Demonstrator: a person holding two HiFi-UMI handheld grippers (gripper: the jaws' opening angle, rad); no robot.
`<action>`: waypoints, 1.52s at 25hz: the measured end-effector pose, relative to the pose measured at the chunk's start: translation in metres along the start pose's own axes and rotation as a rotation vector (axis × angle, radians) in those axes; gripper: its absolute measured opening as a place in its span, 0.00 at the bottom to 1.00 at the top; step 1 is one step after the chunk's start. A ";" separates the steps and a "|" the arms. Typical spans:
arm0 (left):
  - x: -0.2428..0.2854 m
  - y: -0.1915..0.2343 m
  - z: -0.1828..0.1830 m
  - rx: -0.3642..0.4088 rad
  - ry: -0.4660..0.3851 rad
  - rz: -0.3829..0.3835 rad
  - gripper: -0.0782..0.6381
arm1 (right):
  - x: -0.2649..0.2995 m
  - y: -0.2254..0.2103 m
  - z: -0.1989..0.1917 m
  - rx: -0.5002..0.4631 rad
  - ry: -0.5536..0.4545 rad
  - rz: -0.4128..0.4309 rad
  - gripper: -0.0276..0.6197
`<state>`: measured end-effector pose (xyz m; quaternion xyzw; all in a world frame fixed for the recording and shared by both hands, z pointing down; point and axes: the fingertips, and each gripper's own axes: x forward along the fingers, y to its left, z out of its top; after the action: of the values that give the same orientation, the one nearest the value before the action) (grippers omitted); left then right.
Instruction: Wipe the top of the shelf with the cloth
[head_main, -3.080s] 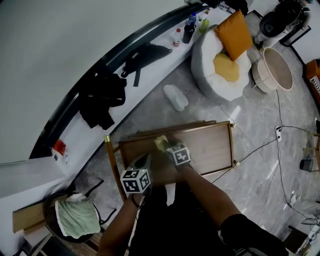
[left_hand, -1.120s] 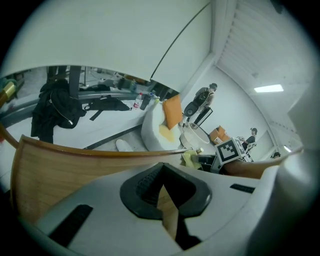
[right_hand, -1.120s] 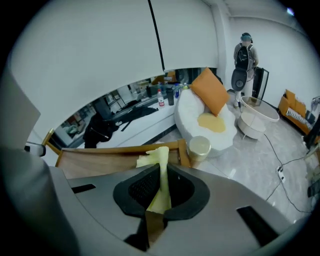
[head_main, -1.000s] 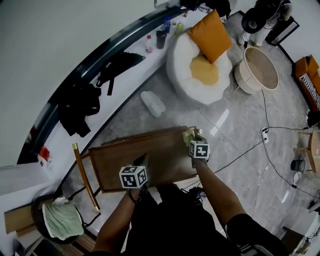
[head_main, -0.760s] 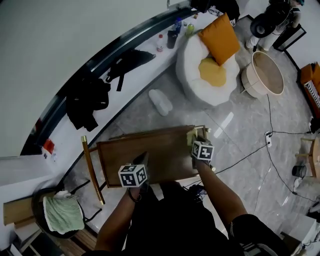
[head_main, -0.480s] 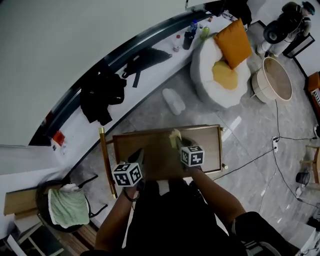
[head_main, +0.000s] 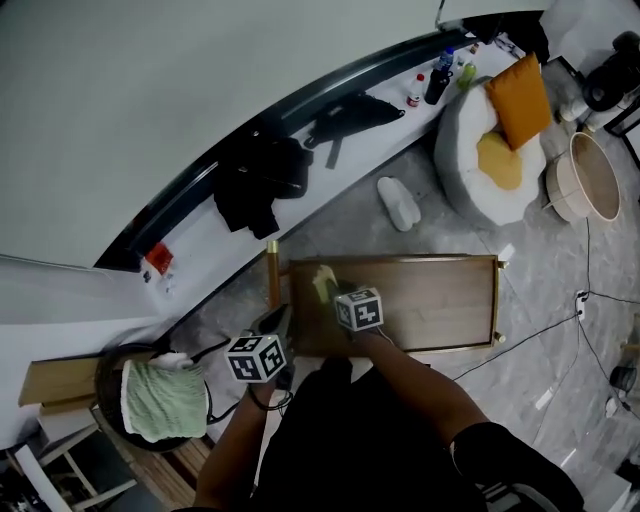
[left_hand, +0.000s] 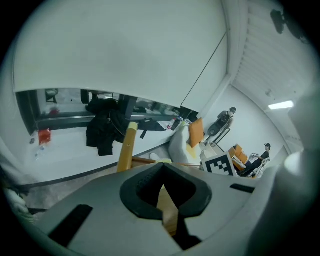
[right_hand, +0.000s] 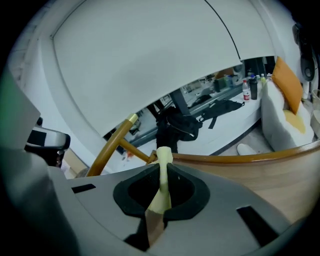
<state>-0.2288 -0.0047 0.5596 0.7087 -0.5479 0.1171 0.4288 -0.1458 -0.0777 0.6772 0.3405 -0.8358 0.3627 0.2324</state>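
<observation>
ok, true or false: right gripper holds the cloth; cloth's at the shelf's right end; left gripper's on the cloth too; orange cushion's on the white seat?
Right gripper holds the cloth: true.
Cloth at the right end of the shelf: false, it is near the left end.
Left gripper on the cloth too: false, it sits by the shelf's near left corner, apart from the cloth.
Orange cushion on the white seat: true.

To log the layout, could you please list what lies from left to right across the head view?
Green towel → left gripper → cloth → slipper → orange cushion → basket.
</observation>
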 end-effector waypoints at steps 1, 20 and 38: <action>-0.003 0.008 0.000 0.000 0.002 0.004 0.11 | 0.011 0.007 -0.002 -0.003 0.007 0.006 0.10; 0.003 0.015 -0.007 0.020 0.057 -0.064 0.11 | 0.084 0.034 -0.036 -0.092 0.143 0.017 0.10; 0.069 -0.066 -0.038 0.037 0.154 -0.128 0.11 | -0.009 -0.082 -0.060 -0.045 0.161 -0.063 0.10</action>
<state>-0.1337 -0.0209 0.5947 0.7389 -0.4646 0.1540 0.4631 -0.0709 -0.0692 0.7461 0.3312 -0.8112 0.3625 0.3176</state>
